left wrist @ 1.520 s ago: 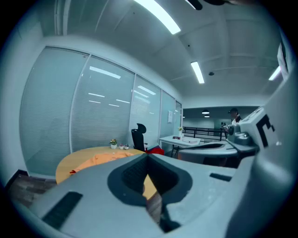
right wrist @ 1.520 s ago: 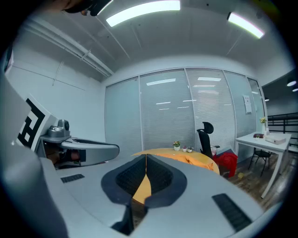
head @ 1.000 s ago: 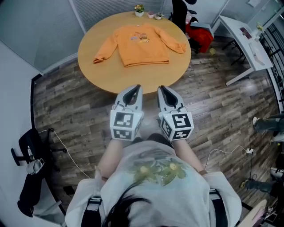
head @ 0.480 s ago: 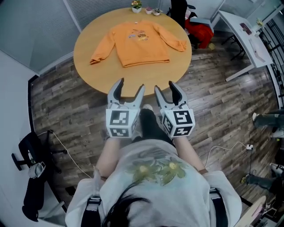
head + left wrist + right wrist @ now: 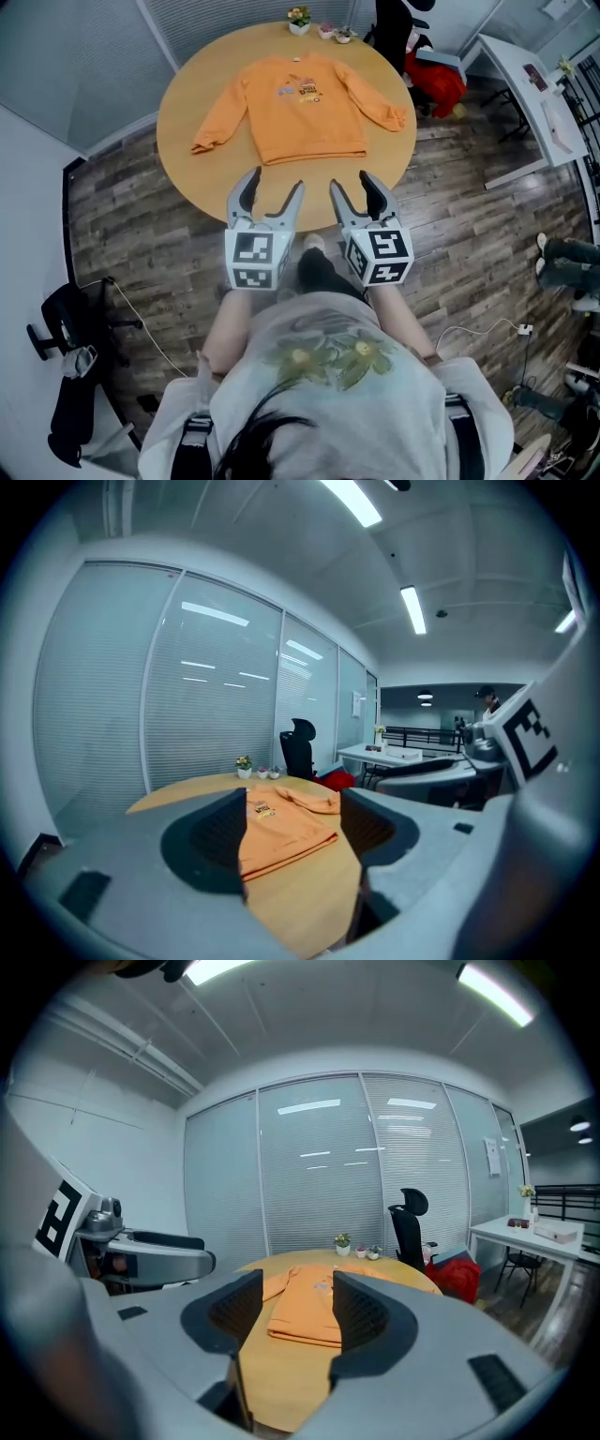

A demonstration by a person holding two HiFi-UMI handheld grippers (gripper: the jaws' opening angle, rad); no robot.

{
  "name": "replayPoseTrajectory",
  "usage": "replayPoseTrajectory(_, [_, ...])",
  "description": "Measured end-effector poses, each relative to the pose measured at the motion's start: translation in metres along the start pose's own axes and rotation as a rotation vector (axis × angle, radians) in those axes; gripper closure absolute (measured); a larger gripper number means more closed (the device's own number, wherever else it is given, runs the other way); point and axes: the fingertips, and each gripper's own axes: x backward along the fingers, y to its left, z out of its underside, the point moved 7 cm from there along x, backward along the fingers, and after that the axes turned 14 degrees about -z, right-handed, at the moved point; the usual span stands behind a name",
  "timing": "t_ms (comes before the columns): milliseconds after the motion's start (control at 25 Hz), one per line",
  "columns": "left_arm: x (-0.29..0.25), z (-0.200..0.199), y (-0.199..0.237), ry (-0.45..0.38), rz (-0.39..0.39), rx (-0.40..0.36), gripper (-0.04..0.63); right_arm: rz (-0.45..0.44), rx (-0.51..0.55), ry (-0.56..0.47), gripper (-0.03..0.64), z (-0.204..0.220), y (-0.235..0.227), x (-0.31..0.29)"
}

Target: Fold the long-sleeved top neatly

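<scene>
1. Both tools are empty. The left tool (image 5: pixel 274 184) and the right tool (image 5: pixel 352 182) have just been opening, and each now stands with its jaws spread wide and only air between them. They sit side by side at the near rim of the round wooden bench (image 5: pixel 199 167).
2. The orange long-sleeved top (image 5: pixel 305 108) lies flat and face up in the middle of the bench, well ahead of both tools. Its hem is towards the person, its collar is at the far side, and its sleeves slant outwards.
3. I take this as the reach-in, with no fold yet begun. To do it well, each tool should probably go to one sleeve or shoulder, come in low, and pinch cloth only. Then it can carry the sleeve across the chest without dragging the body askew.
4. The near hem is straight now. Keeping it so should save smoothing later.
5. The bench top is bare apart from the top and small potted plants (image 5: pixel 299 17) at the far edge.
6. Around it are dark plank floor (image 5: pixel 122 234), blind-covered glass partitions (image 5: pixel 216 696), a black office chair (image 5: pixel 392 21), something red (image 5: pixel 441 82) beside it, and a white desk (image 5: pixel 525 94).
</scene>
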Motion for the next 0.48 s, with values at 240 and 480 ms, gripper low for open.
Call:
replayPoseTrajectory(240, [-0.05, -0.006, 0.008, 0.033, -0.019, -0.001, 0.299, -0.009, -0.012, 0.018, 0.39, -0.01, -0.044, -0.037])
replayPoseTrajectory(480, [-0.096, -0.005, 0.009, 0.066, -0.04, 0.014, 0.301, -0.001, -0.042, 0.042, 0.39, -0.013, -0.091, -0.067])
